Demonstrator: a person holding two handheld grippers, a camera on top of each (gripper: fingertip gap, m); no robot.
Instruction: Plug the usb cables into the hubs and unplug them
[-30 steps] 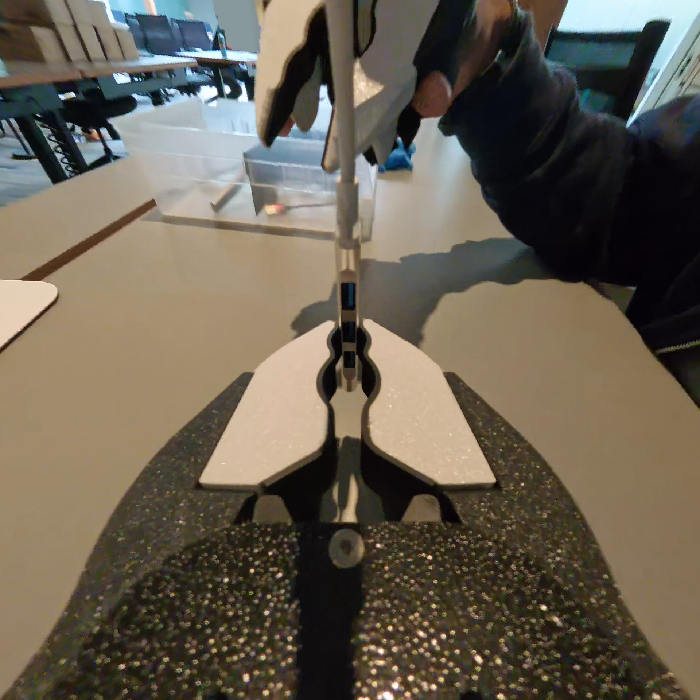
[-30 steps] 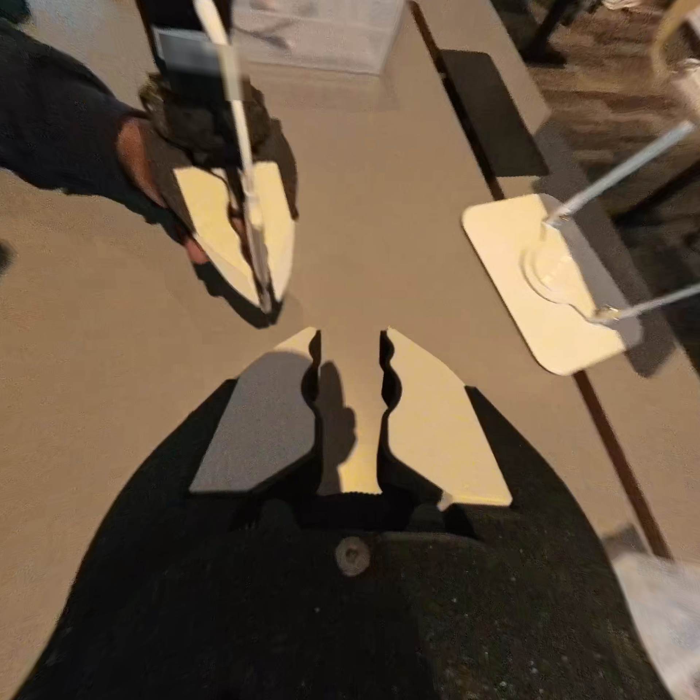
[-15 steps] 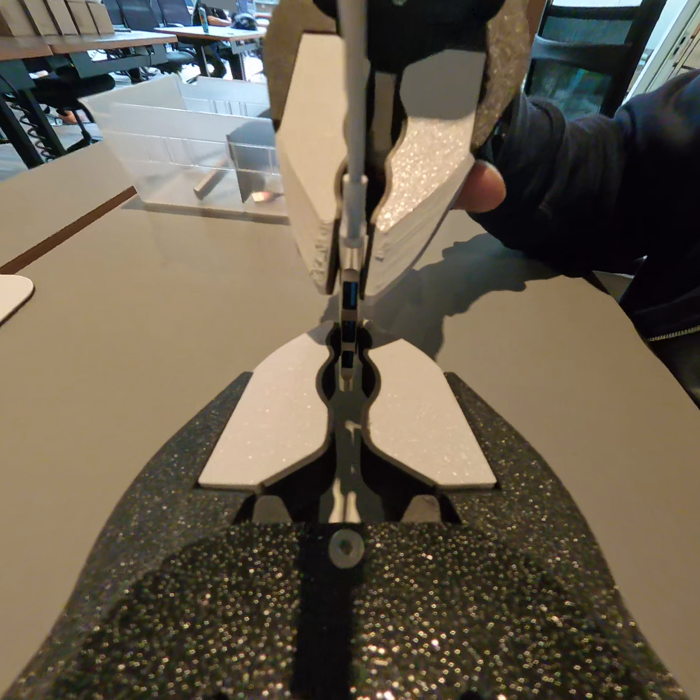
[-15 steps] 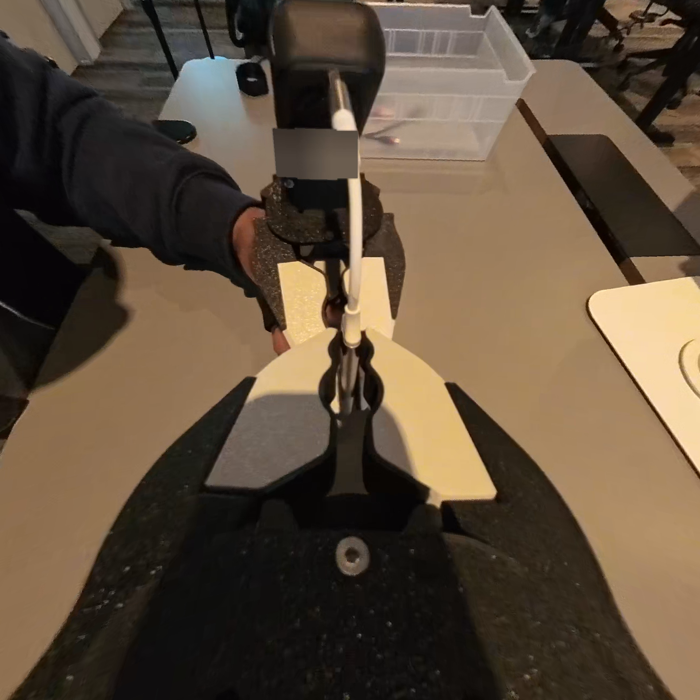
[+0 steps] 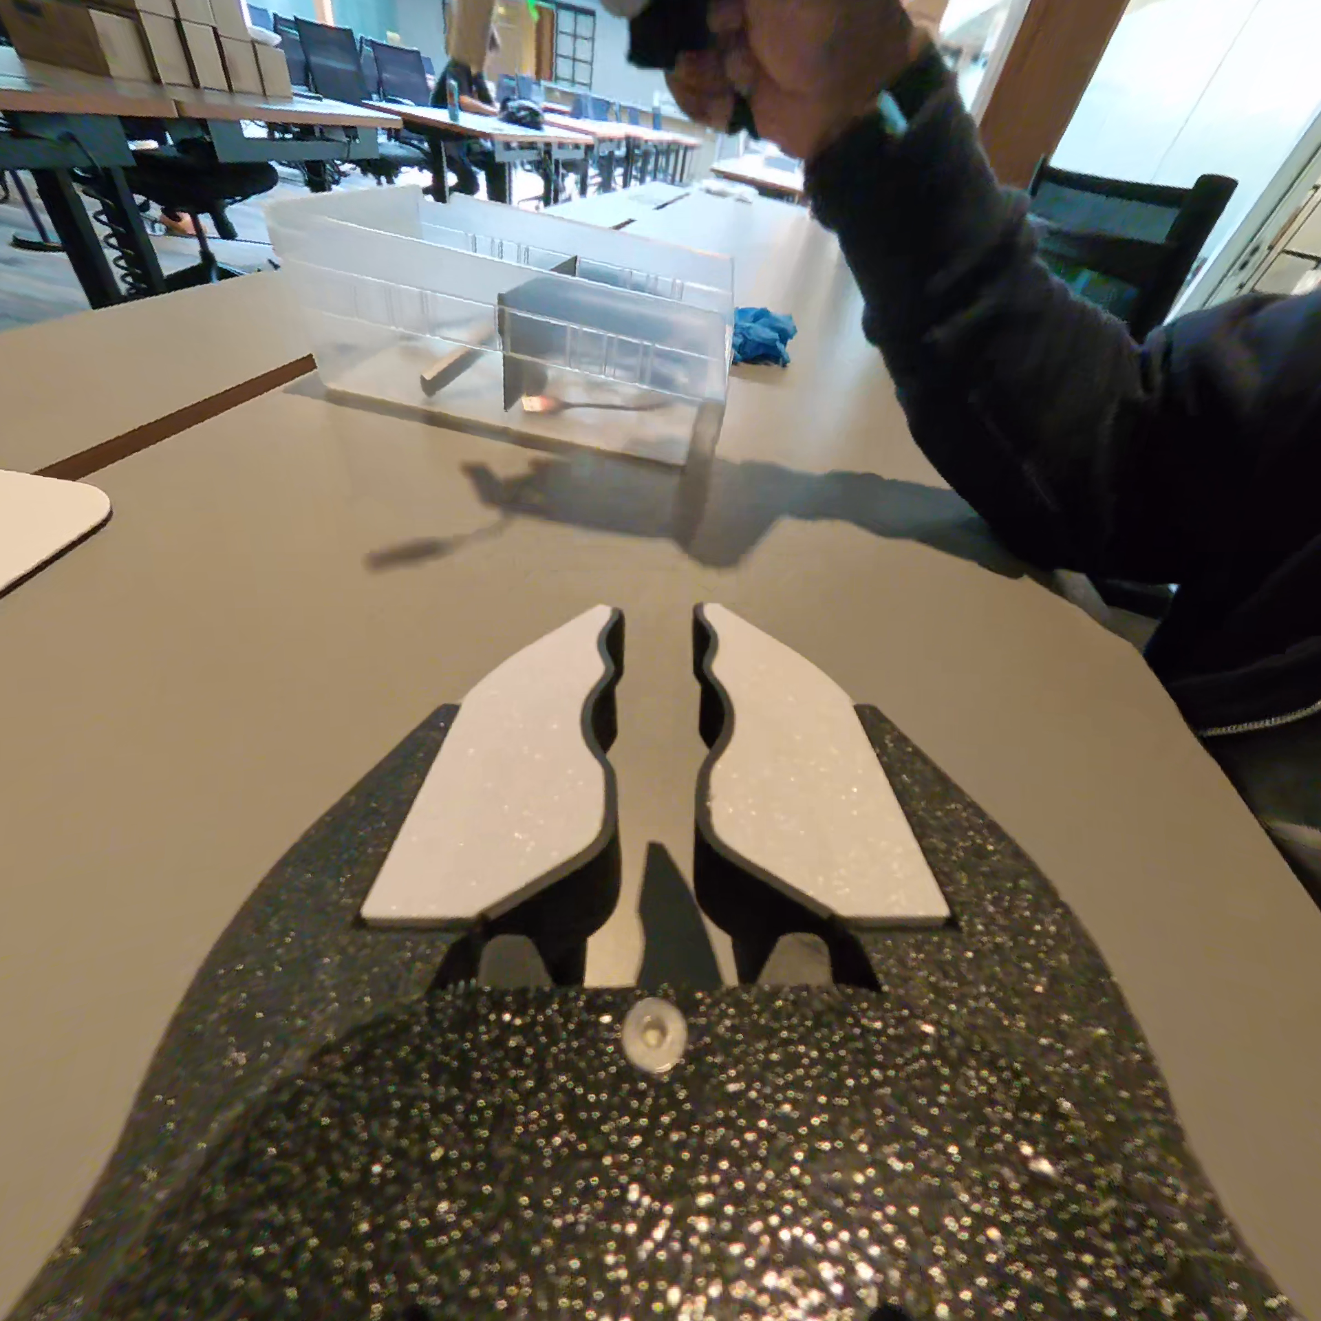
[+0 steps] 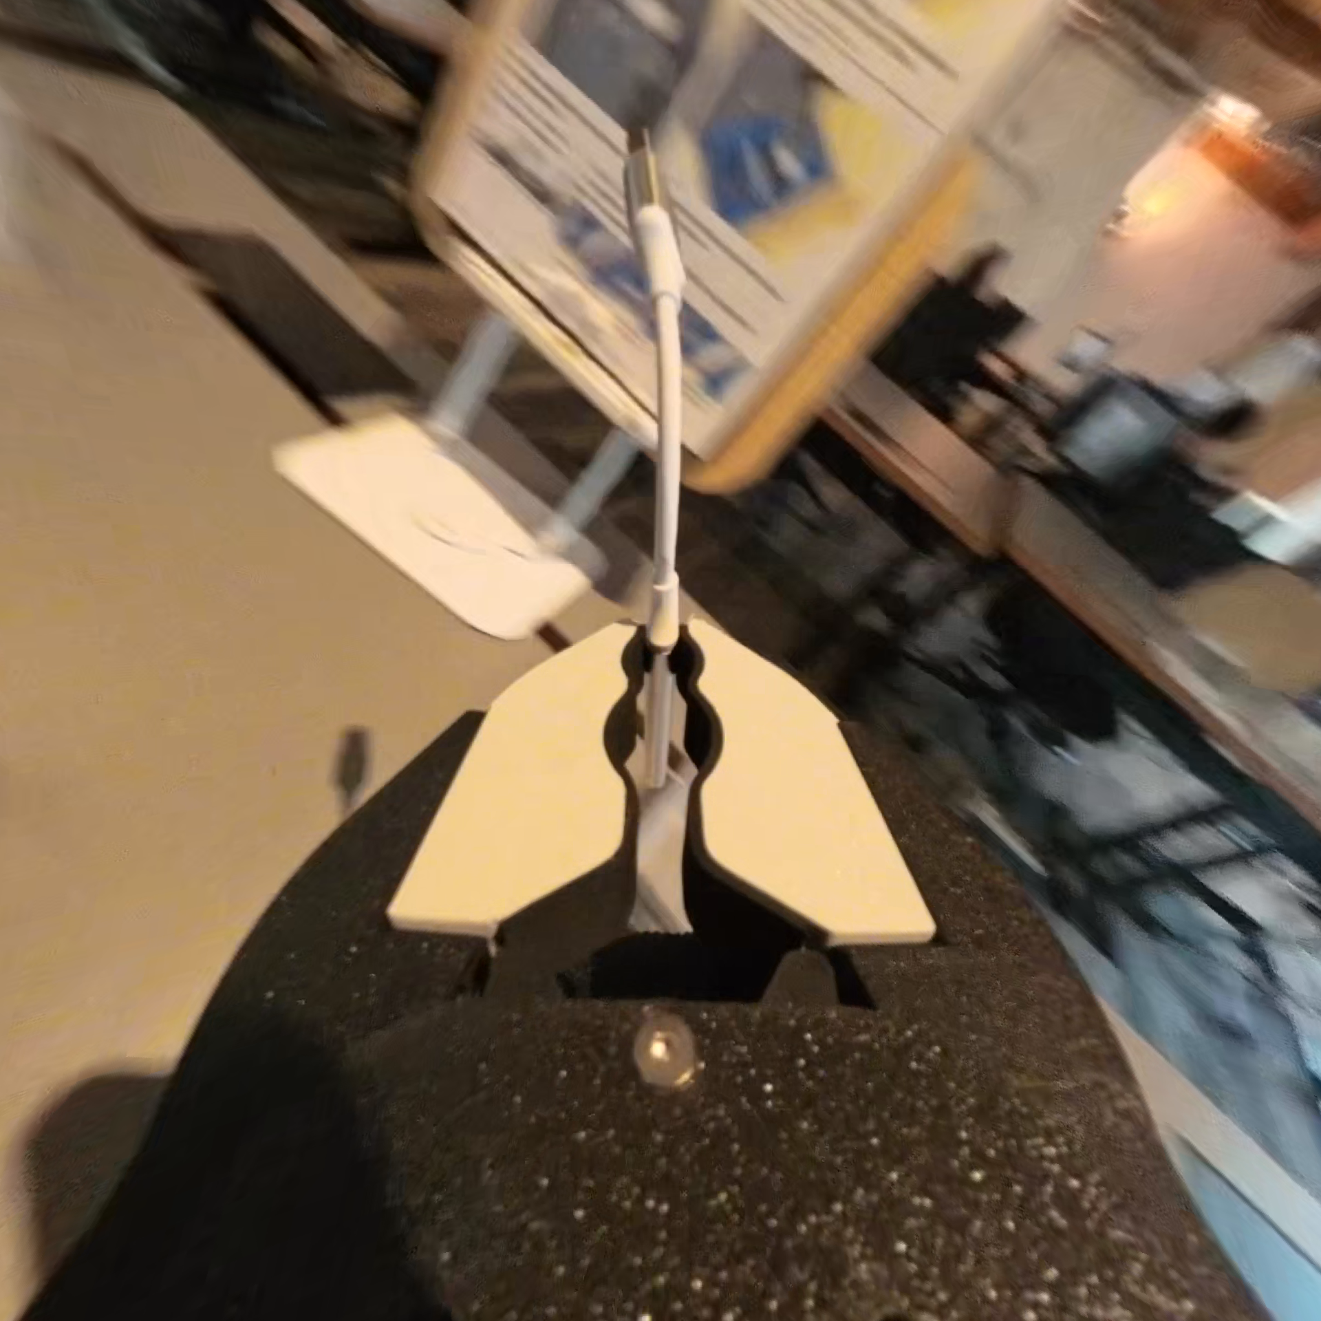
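Observation:
My left gripper [image 5: 657,615] is open and empty, low over the grey table [image 5: 250,679]. My right gripper [image 6: 661,632] is shut on a slim silver hub [image 6: 656,722], held up off the table. The hub's short white cable [image 6: 668,443] sticks out forward past the fingertips and ends in a free metal plug [image 6: 643,168]. The right wrist view is blurred by motion. In the left wrist view a hand [image 5: 786,64] in a dark sleeve [image 5: 1001,322] holds the right gripper high at the top edge; its fingers are out of frame.
A clear plastic bin [image 5: 500,307] with a divider and a cable inside stands at the table's back. A blue glove [image 5: 765,332] lies beside it. A white stand base [image 6: 429,515] sits near the table's edge, also at the left [image 5: 43,515]. A small dark object [image 6: 352,758] lies on the table. The gap from one gripper's tips to the other's is roughly 30 centimetres.
My right gripper shut on the hub that my left gripper held. My left gripper opened and let go. My right gripper then lifted the hub up and swung away.

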